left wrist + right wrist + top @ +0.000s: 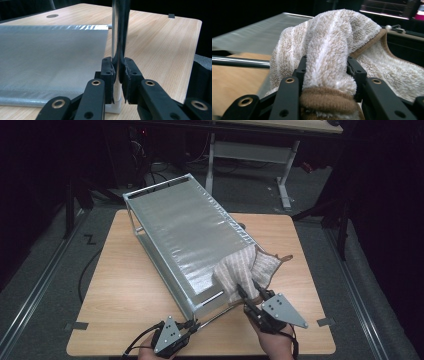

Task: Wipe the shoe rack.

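Your left gripper [192, 326] was clenched on the silver metal rack's [185, 227] corner post [117, 37]. Your right gripper [248, 292] grasped the striped beige terry towel [245, 267], draped over the rack's near right corner, just ahead of it.

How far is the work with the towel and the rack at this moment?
Done: the towel partly lies over the rack's near corner. In hand: the right gripper pinches its bunched edge; the left gripper clamps the rack's leg. Left: probably spreading the towel flat.
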Tool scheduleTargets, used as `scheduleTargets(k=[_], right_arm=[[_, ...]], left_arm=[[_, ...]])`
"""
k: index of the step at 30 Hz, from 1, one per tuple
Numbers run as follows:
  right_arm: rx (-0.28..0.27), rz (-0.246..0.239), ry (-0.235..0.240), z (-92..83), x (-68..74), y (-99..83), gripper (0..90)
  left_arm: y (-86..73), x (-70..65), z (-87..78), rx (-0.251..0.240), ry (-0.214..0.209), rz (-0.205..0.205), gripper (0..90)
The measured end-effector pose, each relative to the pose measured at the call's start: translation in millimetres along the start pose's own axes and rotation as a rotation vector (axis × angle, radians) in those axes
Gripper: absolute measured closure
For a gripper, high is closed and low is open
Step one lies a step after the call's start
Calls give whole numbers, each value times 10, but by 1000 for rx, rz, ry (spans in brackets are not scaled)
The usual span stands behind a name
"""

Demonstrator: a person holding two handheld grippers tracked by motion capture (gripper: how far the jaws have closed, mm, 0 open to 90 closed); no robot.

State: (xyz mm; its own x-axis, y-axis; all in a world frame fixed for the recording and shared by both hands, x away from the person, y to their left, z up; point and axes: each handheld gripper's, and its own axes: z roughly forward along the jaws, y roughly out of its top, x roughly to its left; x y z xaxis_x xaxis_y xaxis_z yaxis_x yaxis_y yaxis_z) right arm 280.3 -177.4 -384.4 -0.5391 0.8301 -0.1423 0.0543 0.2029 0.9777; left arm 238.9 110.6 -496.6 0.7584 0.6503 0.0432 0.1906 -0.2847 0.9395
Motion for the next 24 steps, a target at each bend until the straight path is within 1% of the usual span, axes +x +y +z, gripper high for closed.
scheduleTargets(k=[1, 3, 5, 8, 9, 10, 12, 14, 18, 21, 24], right_arm=[[4, 10, -13, 4, -52, -6, 629], [11, 13, -48, 10, -153, -20, 631], [17, 33, -78, 14, -267, -36, 633], [24, 49, -118, 17, -381, -59, 633], [24, 63, -129, 21, -419, -69, 633], [26, 72, -134, 22, -452, -75, 633], [29, 74, -147, 23, -488, -79, 633], [29, 78, -151, 23, -502, -78, 634], [27, 74, -135, 21, -471, -69, 634], [24, 57, -112, 18, -398, -49, 634], [20, 35, -86, 21, -293, -35, 634]], left_arm=[[-2, 3, -6, 1, 1, 0, 803], [-5, 6, -16, 2, 2, 2, 803], [-8, 7, -25, 3, 3, 3, 803], [-13, 8, -33, 1, 5, 2, 803], [-14, 9, -35, 1, 5, 3, 802], [-15, 8, -37, 1, 6, 3, 803], [-18, 3, -41, 1, 9, 3, 802], [-18, 4, -41, 1, 9, 4, 802], [-18, 3, -41, 1, 9, 9, 802], [-19, -2, -40, 1, 13, 16, 800], [-19, 0, -39, 1, 13, 15, 800]])
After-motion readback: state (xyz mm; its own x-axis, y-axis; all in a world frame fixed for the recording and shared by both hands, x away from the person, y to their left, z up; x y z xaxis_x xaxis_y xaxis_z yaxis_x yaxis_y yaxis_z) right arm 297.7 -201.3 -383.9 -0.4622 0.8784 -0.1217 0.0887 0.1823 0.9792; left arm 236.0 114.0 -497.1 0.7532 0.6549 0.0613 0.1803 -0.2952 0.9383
